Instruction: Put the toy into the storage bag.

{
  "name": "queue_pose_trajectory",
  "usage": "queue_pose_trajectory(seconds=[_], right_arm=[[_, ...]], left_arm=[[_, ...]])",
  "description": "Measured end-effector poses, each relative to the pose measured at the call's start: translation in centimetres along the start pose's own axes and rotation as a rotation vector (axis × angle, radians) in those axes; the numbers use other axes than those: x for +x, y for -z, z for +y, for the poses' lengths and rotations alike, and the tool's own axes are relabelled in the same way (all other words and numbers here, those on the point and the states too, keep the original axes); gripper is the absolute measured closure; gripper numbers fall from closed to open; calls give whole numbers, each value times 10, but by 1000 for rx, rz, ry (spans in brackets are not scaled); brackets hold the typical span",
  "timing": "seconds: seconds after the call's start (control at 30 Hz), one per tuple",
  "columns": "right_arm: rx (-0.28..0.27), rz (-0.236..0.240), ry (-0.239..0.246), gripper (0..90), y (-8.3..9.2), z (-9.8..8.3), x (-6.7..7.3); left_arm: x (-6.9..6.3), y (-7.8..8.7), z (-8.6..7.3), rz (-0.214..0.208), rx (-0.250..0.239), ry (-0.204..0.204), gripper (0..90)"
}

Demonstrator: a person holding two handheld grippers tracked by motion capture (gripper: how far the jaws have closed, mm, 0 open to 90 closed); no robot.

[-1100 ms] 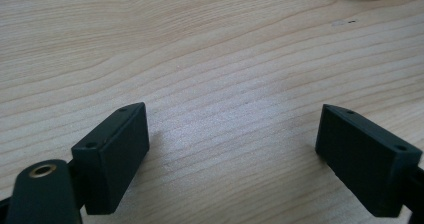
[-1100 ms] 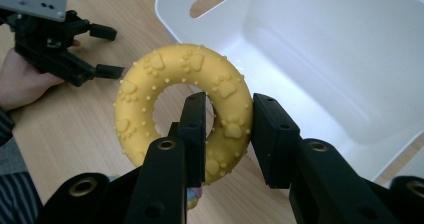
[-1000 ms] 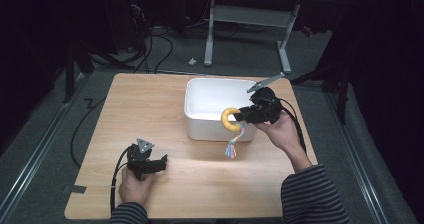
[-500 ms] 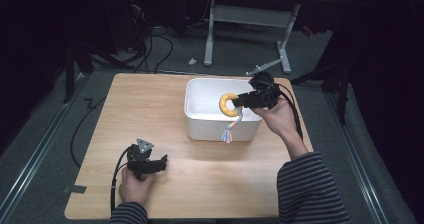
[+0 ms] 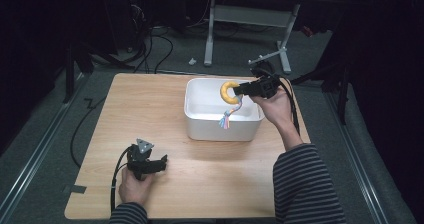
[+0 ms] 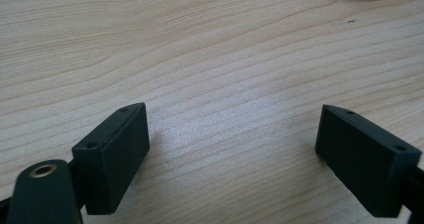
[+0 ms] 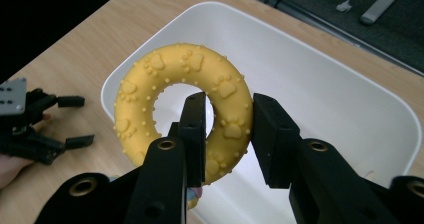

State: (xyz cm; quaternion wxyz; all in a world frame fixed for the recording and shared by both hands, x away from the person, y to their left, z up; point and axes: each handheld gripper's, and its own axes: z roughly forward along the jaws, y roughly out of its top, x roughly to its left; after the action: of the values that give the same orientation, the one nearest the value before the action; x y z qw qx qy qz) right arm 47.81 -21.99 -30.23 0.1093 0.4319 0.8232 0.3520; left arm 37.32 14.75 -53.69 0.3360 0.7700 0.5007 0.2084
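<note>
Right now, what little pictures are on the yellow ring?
Raised paw prints and small bumps cover the yellow ring. The right gripper view shows them best.

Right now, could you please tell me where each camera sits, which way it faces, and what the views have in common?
High view: above the person's side, facing forward and down on the wooden table; both forearms and hand-held grippers show.
Left gripper view: rides the left hand-held gripper, looking down at bare wood between open jaws.
Right gripper view: rides the right hand-held gripper, clamped on the yellow ring toy above the white bin.
Shared: high and right gripper views both show toy, bin and left hand-held gripper.
</note>
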Motion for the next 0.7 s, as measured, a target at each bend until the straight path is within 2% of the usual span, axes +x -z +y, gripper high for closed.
queue_pose_trajectory(seconds=[0.17, 0.53, 0.6, 0.7], right_arm=[[-50, -35, -37, 687, -4, 2, -6], [-62, -100, -115, 687, -16, -2, -19], [-55, -108, -116, 687, -18, -2, -20], [-28, -152, -82, 687, -24, -3, -16]], left_arm=[[0, 0, 0, 0, 0, -1, 144], [0, 1, -1, -2, 1, -2, 146], [0, 1, -1, -1, 0, -2, 146], [0, 1, -1, -1, 0, -2, 146]])
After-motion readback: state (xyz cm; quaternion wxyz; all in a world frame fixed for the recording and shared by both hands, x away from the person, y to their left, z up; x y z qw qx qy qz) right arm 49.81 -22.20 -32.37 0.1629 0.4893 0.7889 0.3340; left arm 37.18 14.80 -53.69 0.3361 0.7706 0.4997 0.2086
